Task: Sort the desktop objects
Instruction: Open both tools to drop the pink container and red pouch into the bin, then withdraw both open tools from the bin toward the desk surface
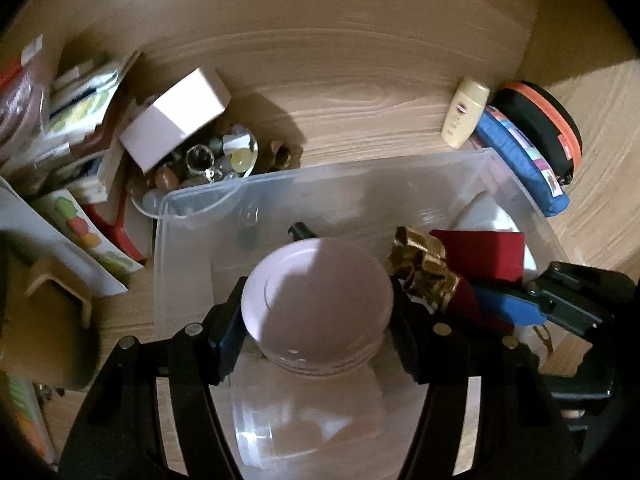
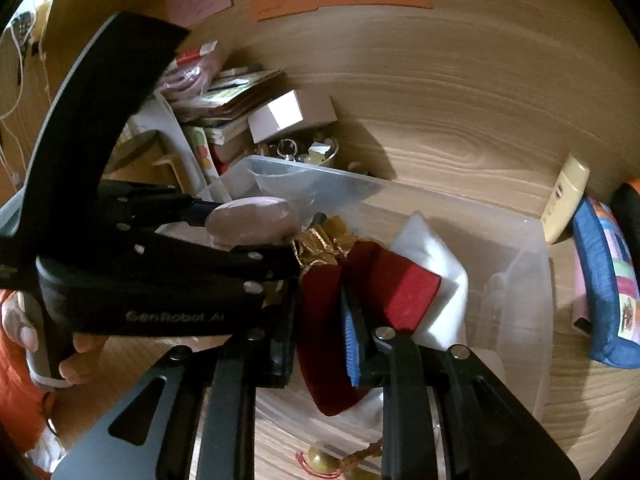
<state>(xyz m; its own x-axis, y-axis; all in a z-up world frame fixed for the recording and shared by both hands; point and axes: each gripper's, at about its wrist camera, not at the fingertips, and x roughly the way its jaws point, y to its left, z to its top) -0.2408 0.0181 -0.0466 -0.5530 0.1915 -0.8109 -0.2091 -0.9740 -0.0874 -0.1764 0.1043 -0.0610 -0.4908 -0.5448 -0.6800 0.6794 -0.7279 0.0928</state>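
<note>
Black jaws fill the bottom of the left wrist view, and the left gripper point(image 1: 318, 320) is clamped on a smooth, pale pink round jar point(image 1: 318, 300), pads pressing its sides, lid facing up. It hangs over the clear plastic bin point(image 1: 520, 196), presumably so the jar can go down onto the bare floor at the bin's left side. Over in the right wrist view, the right gripper point(image 2: 320, 328) has a dark red velvet pouch point(image 2: 324, 308) between its fingers, blue pad against the soft cloth; the jaws are narrow and have just been easing apart, so whether they truly pinch I cannot tell. The pouch, with its crinkled gold foil neck point(image 2: 324, 240), lies low in the bin against a red block point(image 2: 404, 292) and a white padded packet point(image 2: 440, 256), which reads as a drop-off among the things already sorted. Outside the bin, on the wood-grain desk point(image 1: 360, 80), a cream squeeze bottle point(image 1: 466, 112) and a blue fabric pencil case point(image 1: 520, 156) wait at upper right; a white carton point(image 1: 176, 120) tilts over a heap of glass trinkets point(image 1: 208, 160) at upper left.
</note>
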